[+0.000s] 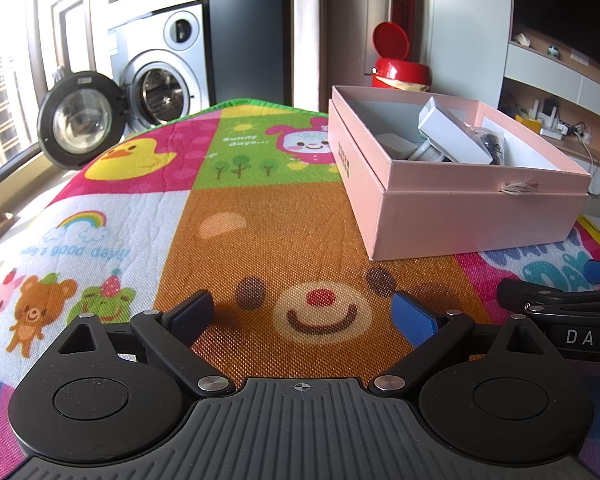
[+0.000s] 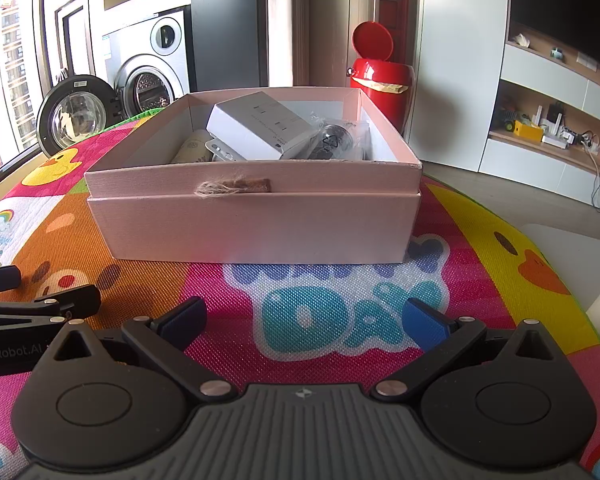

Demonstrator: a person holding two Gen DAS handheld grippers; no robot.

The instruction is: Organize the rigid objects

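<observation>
While both tongs (image 1: 303,312) (image 2: 304,322) gape empty, the mat (image 1: 240,140) reads "Sunny days...".

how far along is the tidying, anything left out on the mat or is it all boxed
Done, it seems: the pink box already holds a white carton, a bagged dark item and more. In hand: nothing; the left claw and right claw are both open and empty. Left: no loose item shows on the mat in either view.

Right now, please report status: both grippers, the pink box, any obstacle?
Left gripper open, empty. Right gripper open, empty. Pink box on mat, uncovered, white carton and other items inside. Nothing between grippers and box.
</observation>
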